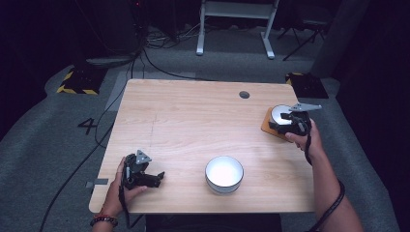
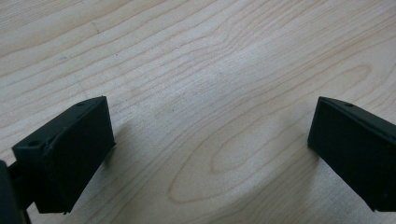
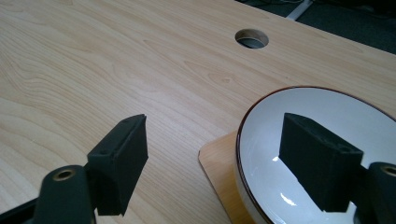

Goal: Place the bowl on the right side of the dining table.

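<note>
Right tool (image 3: 212,158): released, 1 jaw inside bowl (image 3: 327,140) on wooden coaster (image 3: 217,161), seemingly straddling rim for pickup. Left tool (image 2: 205,149): released, idle on counter (image 1: 193,121).

We see a table (image 3: 116,60) of pale, matt wood-grain laminate under both tools. Between the right gripper's (image 3: 212,154) matt black plastic jaws, a glossy white glazed bowl (image 3: 327,116) with a dark rim sits on a smooth wooden mat (image 3: 217,163). The left gripper's (image 2: 210,144) jaws look equally matt.
</note>
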